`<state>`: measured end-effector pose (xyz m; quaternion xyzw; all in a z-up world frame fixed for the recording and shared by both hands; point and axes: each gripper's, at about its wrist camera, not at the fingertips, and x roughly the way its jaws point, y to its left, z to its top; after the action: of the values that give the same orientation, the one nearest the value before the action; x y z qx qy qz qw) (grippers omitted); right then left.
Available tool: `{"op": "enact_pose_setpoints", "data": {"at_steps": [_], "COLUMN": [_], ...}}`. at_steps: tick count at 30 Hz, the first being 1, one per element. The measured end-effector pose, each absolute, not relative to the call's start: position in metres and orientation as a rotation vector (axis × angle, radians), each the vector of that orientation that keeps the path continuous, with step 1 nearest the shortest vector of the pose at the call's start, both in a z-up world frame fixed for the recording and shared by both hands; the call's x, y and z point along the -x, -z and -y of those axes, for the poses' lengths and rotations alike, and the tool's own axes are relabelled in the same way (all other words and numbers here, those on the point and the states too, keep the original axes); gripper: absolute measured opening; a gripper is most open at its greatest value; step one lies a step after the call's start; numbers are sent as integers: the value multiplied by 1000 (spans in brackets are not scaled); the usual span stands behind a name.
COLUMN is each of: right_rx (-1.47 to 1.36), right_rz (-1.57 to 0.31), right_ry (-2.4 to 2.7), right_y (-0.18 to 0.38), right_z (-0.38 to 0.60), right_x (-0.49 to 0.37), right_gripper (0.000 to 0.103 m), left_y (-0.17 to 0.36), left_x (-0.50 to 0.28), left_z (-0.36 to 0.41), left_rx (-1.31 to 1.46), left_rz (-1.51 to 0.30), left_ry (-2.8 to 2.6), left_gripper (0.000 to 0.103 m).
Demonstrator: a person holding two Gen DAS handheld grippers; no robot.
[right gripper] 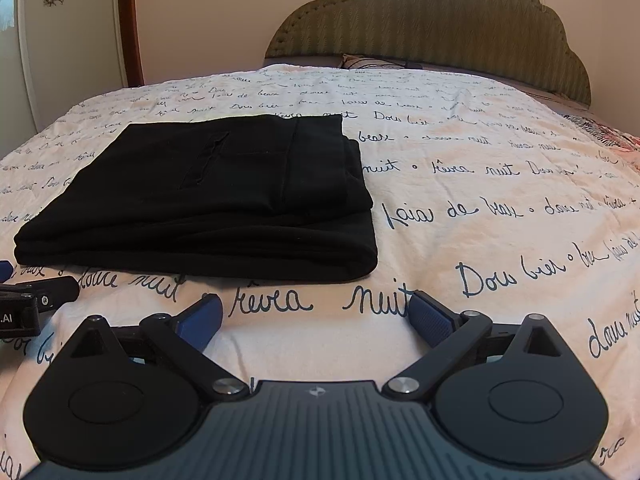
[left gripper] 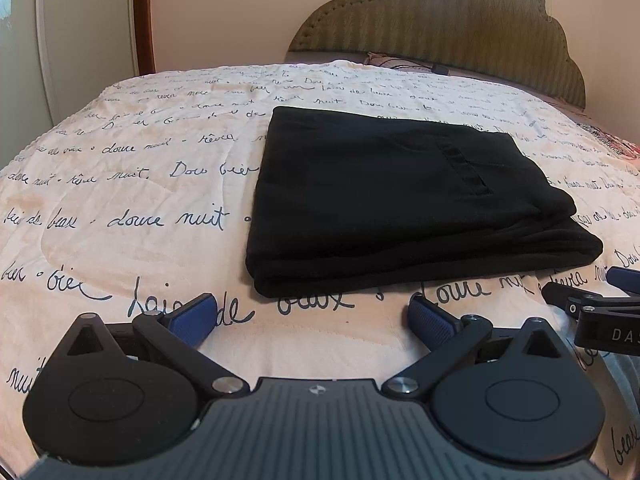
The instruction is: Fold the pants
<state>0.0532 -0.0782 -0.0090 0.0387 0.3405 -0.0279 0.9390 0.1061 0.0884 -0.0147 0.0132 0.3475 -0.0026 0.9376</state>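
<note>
The black pants (left gripper: 400, 200) lie folded into a flat, layered rectangle on the bed, with a back pocket showing on top. In the right wrist view they (right gripper: 216, 196) sit left of center. My left gripper (left gripper: 312, 320) is open and empty, a little in front of the pants' near folded edge, not touching. My right gripper (right gripper: 314, 318) is open and empty, in front of and to the right of the pants. The right gripper's finger shows at the right edge of the left wrist view (left gripper: 592, 308); the left gripper shows at the left edge of the right wrist view (right gripper: 28, 304).
A cream bedspread (left gripper: 140, 200) printed with dark script covers the bed. An olive padded headboard (right gripper: 432, 28) stands at the far end with a pillow below it. A white wardrobe door (left gripper: 72, 40) with a wooden frame is on the left.
</note>
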Motion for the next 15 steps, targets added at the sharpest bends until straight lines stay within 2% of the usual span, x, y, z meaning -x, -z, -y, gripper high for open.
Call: {"op": "enact_pose_setpoints", "data": {"at_steps": [15], "right_rx": [-79], "right_rz": [-695], "right_ry": [57], "right_y": [9], "right_z": [78], "right_x": [-53], "right_gripper": [100], "left_y": [14], "left_x": [-106], "left_z": [-87], "left_rx": [-33], "left_rz": [-711], "left_ry": [4], "left_gripper": [103]}}
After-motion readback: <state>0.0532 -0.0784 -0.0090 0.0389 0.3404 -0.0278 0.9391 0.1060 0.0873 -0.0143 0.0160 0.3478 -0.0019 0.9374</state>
